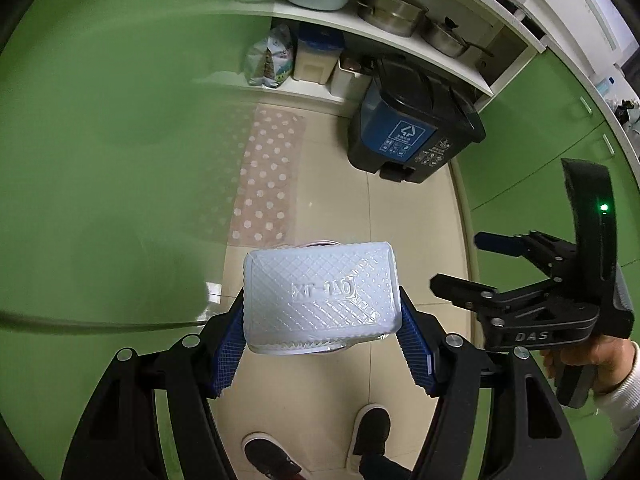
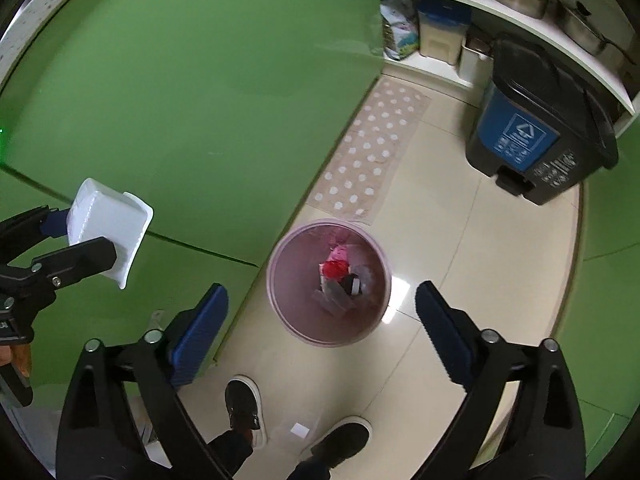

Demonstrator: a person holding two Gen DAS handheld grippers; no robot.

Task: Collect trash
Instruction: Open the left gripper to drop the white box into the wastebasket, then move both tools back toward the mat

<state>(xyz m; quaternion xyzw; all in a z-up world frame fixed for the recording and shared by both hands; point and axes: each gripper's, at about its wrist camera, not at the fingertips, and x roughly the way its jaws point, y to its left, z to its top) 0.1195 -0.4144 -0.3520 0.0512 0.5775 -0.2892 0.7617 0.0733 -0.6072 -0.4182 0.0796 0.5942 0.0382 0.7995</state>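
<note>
My left gripper (image 1: 322,312) is shut on a white plastic food tray (image 1: 320,300), held upside down with its patterned bottom facing the camera. The tray also shows in the right wrist view (image 2: 106,228), held at the left above the floor. My right gripper (image 2: 320,312) is open and empty, above a pink waste bin (image 2: 280,312) on the floor that holds red and pink wrappers and other scraps. In the left wrist view the right gripper (image 1: 460,260) shows at the right, open. The tray hides the pink bin there.
A blue and black pedal bin (image 2: 536,136) stands against the shelf at the back right. A dotted floor mat (image 2: 372,148) lies along green cabinet doors (image 2: 180,100). Pots (image 1: 392,10) and a basin sit on the shelf. The person's shoes (image 2: 244,408) are below.
</note>
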